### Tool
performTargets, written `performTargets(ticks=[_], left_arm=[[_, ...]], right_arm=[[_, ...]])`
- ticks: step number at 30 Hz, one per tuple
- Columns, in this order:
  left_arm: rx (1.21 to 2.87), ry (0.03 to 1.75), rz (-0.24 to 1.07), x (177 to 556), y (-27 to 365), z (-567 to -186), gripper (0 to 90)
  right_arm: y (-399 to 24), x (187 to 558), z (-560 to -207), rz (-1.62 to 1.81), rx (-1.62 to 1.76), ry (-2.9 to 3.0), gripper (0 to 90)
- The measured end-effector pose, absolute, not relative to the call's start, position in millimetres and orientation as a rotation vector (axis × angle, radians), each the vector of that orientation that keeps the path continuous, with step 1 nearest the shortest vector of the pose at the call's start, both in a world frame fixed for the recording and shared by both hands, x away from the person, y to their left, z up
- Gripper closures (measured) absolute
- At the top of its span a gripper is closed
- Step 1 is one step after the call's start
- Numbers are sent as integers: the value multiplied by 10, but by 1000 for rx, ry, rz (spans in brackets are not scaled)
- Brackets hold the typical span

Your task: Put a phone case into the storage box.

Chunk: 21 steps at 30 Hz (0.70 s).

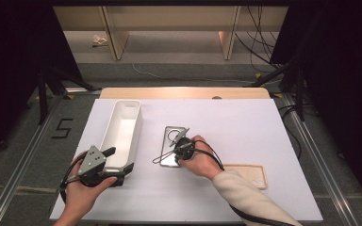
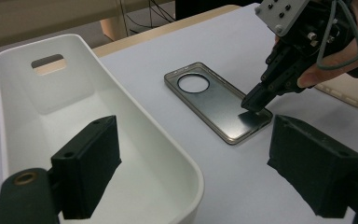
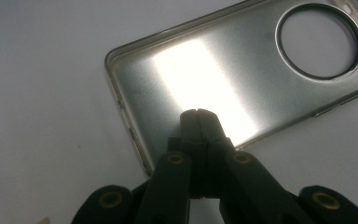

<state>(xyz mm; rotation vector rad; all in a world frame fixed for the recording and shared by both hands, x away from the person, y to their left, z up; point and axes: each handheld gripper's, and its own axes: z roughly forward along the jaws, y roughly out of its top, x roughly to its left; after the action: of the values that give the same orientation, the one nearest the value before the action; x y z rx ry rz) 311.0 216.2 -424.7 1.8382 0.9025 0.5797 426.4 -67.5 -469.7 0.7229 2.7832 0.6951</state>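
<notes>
Grey translucent phone case (image 1: 172,145) with round camera cutout lies flat mid-table, right of the long white plastic bin (image 1: 122,133). Your right gripper (image 2: 255,103), jaws closed on nothing, presses its near end (likely pinning or sliding it). Left gripper (image 1: 118,165) straddles the bin's near wall wide open, probably steadying it.

The grey, translucent, glossy plastic phone case (image 3: 242,79) under my right hand-held gripper (image 3: 198,114) mirrors the light off its smooth inside. The long white plastic bin (image 2: 135,116) beside my left hand-held gripper (image 2: 205,163) looks smooth with a soft sheen, and the bench's white cover (image 1: 226,117) is matt.
</notes>
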Motion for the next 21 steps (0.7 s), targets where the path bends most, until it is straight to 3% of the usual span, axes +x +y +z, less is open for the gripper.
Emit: performTargets(ticks=[21], left_arm=[[1838,901,578,3111,2158,-4249,157]], right_arm=[[-731,4270,-4686,729,734,2771,900]])
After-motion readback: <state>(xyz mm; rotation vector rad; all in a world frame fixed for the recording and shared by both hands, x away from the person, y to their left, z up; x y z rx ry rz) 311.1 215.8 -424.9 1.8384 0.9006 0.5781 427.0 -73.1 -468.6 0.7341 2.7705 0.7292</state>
